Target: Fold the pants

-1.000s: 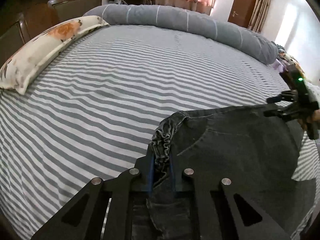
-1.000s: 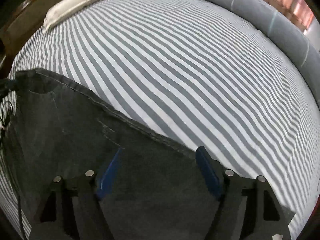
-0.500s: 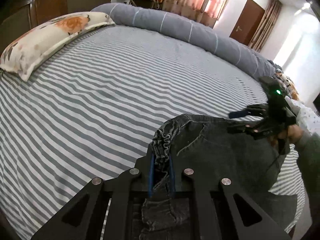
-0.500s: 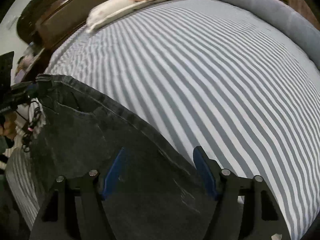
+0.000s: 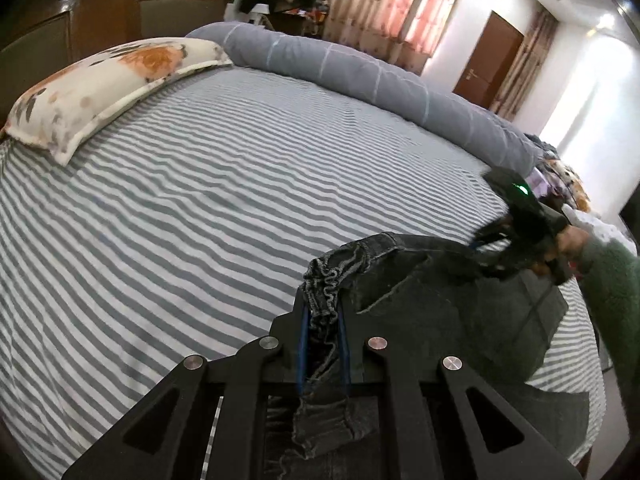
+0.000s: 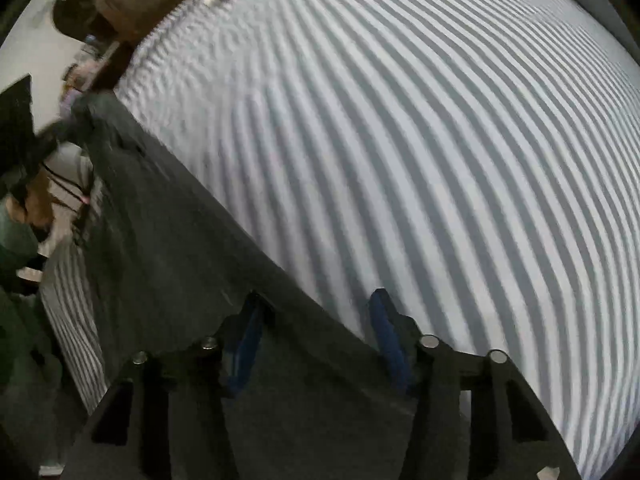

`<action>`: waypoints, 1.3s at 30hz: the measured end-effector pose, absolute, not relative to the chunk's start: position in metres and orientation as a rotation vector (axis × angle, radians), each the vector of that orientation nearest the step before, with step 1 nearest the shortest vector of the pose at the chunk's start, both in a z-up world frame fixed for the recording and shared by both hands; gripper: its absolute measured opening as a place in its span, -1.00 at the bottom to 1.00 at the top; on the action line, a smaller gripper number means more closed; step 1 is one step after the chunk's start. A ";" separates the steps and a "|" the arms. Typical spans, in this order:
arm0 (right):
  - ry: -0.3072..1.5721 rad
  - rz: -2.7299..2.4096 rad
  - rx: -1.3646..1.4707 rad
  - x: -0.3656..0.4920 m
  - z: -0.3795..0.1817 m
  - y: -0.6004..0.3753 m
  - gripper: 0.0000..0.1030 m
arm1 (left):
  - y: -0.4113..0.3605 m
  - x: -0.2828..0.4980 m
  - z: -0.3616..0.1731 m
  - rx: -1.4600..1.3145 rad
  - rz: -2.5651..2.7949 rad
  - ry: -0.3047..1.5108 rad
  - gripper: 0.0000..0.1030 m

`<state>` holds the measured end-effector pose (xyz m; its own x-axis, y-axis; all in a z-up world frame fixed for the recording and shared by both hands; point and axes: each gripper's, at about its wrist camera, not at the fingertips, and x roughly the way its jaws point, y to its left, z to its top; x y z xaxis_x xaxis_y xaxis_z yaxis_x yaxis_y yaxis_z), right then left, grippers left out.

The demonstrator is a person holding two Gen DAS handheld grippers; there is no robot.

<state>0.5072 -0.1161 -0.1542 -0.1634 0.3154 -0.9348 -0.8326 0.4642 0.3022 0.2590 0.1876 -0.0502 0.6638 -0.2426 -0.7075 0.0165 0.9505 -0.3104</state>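
Your left gripper (image 5: 323,330) is clamped on the gathered elastic waistband of the dark denim pants (image 5: 452,312), the bunched cloth pinched tight between its blue pads. The pants lie at the near edge of the bed, on the grey-and-white striped sheet (image 5: 224,208), with the held corner lifted off it. Your right gripper (image 6: 316,336) is over the opposite edge of the pants; its jaws are closing, with the denim hem passing between the blue pads, which do not yet press on it. From the left wrist view, your right hand (image 5: 568,240) in a green sleeve (image 5: 612,288) sits at the far right. A floral pillow (image 5: 108,84) and a rolled grey quilt (image 5: 360,76) lie at the far side of the bed, well apart from the pants.
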 end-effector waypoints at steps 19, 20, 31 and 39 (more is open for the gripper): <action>1.326 0.728 -0.541 0.511 -0.155 -0.238 -0.54 | 0.176 0.271 -0.062 -0.247 -0.058 0.877 -0.75; 1.310 0.721 -0.554 0.505 -0.154 -0.235 -0.64 | 0.175 0.273 -0.063 -0.240 -0.055 0.888 -0.75; 1.163 0.497 -0.588 0.411 -0.091 -0.231 -0.93 | 0.162 0.282 -0.045 -0.015 -0.191 0.970 -0.75; 1.160 0.392 -0.523 0.295 -0.046 -0.252 -0.93 | 0.166 0.236 -0.007 0.095 -0.367 0.968 -0.75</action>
